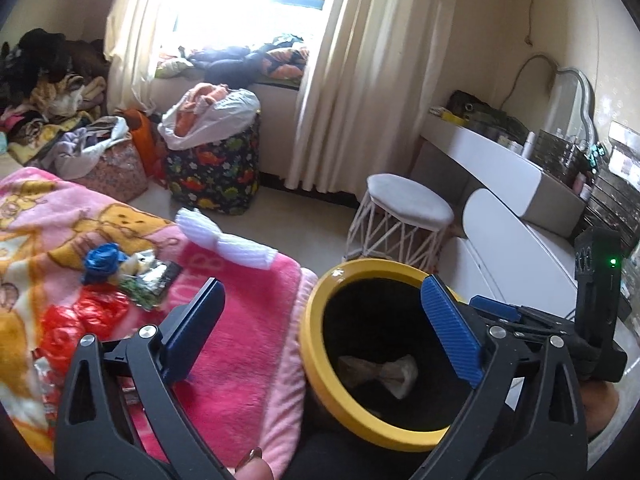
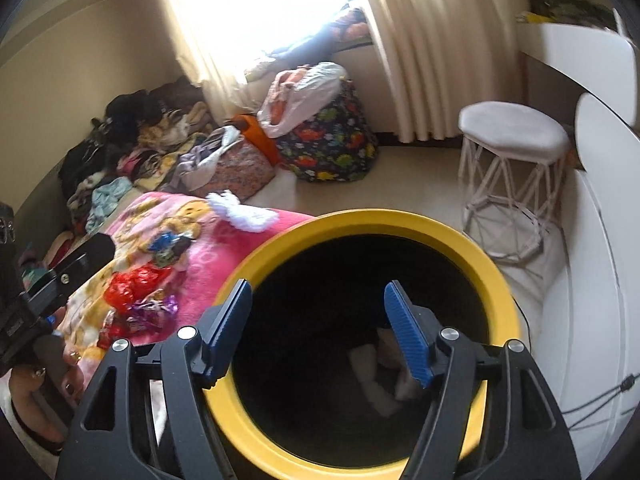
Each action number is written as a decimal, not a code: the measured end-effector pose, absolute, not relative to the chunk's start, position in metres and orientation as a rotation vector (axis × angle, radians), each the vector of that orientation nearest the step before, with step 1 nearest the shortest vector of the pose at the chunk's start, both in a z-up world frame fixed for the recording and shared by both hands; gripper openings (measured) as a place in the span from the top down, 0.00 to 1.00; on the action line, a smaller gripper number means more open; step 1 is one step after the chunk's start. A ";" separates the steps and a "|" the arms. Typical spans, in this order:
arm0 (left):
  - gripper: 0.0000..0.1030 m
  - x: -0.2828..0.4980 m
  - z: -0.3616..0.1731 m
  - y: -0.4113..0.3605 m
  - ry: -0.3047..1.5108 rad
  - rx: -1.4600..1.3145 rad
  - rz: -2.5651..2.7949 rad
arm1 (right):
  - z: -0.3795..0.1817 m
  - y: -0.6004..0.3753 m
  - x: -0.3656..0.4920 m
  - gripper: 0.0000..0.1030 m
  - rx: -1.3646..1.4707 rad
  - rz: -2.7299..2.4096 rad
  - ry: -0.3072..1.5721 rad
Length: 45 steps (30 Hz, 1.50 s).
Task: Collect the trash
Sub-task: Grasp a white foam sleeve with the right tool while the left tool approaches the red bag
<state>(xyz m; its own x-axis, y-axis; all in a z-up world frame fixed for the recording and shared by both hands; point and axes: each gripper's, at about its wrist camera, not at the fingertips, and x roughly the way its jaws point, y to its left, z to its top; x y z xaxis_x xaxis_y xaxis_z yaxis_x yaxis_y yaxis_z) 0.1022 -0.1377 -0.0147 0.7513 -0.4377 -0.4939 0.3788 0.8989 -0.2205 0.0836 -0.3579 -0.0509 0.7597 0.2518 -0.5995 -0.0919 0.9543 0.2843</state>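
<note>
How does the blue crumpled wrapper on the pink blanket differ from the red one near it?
The blue wrapper is a small, tight ball; the red wrapper is larger and spreads loosely. The blue wrapper lies farther from the left gripper; the red wrapper lies nearer. Both rest on the pink blanket, outside the yellow bin, and no gripper holds them.

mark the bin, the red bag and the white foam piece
yellow-rimmed bin [image 2: 496,276]: right wrist view, on its rim.
red plastic bag [image 1: 96,312]: left wrist view, crumpled middle.
white foam piece [image 1: 240,250]: left wrist view, its wider half.

White stool [image 1: 404,208] beside white vanity [image 1: 492,156], dinosaur-print bag [image 1: 216,176], cream curtains [image 1: 372,80], clothes pile [image 1: 48,92]
</note>
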 end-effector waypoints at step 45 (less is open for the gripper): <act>0.13 0.148 -0.061 0.027 0.649 -0.249 -0.080 | -0.068 -0.209 0.268 0.29 -0.165 0.432 0.814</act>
